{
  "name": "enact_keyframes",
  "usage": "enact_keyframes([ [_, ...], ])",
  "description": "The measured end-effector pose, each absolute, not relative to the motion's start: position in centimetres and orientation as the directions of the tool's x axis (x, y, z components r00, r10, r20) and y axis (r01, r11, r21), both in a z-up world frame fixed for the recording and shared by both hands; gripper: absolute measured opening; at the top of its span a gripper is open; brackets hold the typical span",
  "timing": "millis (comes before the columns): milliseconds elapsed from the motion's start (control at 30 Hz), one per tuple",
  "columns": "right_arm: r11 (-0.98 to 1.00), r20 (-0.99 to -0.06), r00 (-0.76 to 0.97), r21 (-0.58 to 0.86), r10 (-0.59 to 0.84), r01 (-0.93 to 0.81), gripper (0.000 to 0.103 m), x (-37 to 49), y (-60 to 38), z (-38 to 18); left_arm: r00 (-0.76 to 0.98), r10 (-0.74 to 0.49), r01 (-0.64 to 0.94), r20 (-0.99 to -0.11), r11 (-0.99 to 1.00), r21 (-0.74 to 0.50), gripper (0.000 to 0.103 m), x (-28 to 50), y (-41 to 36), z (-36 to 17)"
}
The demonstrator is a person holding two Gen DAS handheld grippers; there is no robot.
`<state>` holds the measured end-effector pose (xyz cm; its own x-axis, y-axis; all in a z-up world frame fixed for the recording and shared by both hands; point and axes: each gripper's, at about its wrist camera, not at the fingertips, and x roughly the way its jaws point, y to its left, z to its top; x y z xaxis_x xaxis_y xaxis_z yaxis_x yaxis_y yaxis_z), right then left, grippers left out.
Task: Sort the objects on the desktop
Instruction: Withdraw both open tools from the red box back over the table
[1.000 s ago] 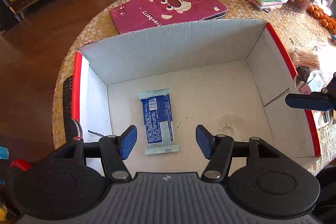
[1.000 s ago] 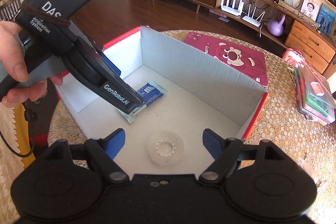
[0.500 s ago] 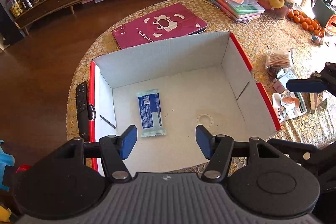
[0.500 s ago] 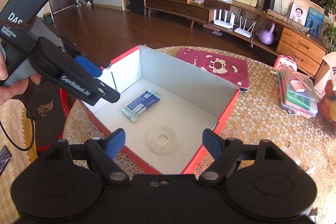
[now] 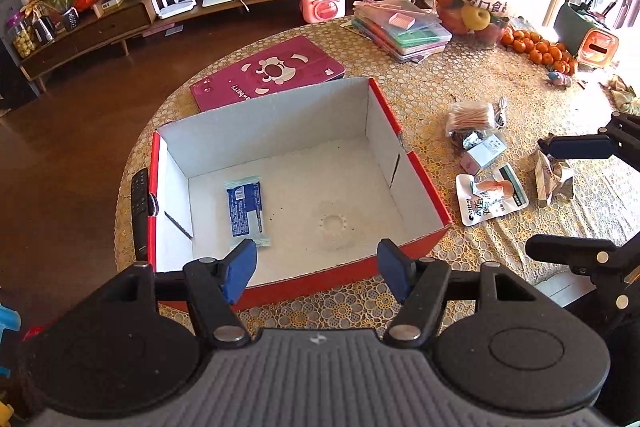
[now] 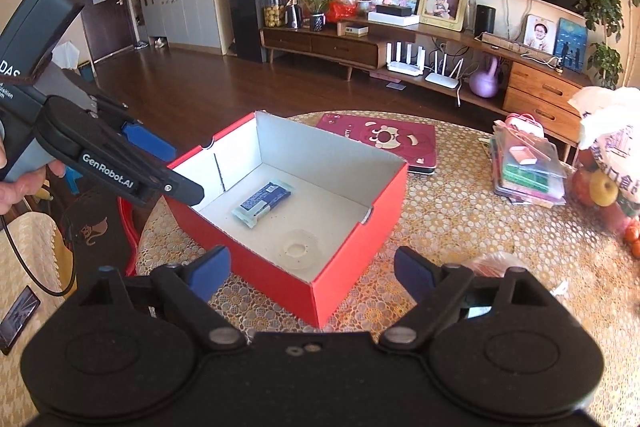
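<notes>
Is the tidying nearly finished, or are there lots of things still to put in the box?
Only started. Done: the blue snack packet and a clear tape roll lie in the red cardboard box. In hand: nothing; the left gripper and right gripper are open. Left: the white snack pouch, cotton swabs and crumpled wrappers remain on the table.

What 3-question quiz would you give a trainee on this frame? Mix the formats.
1. True or false: the blue snack packet lies inside the red box.
2. Multiple choice: the left tongs are A) shut on the packet B) open and empty C) shut on the clear tape roll.
3. Fill in: the pink bear-print case lies on the table, just ____ the box.

Key: 1 true; 2 B; 3 outside, behind its far wall.
</notes>
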<state>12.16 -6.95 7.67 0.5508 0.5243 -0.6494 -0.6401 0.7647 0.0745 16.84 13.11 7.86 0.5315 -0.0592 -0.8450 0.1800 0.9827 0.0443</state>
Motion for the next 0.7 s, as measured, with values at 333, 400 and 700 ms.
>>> enact_keyframes([
  [333,0.811,-0.621,0.608,0.078,0.495,-0.58,0.096,9.6,-12.2,7.7,0.564,-0.091,0.203,-0.821,0.979,0.031,0.074,14.8,10.4,8.5],
  [400,0.82,-0.616,0.619,0.081,0.488,-0.566,0.097,9.1,-13.3,7.7,0.572,-0.107,0.206,-0.813,0.978,0.016,0.077,14.6,9.7,8.6],
  [700,0.865,-0.603,0.67,0.07,0.433,-0.497,0.099,7.5,-17.9,7.0,0.593,-0.178,0.275,-0.785,0.961,-0.009,0.08,14.0,5.0,8.3],
])
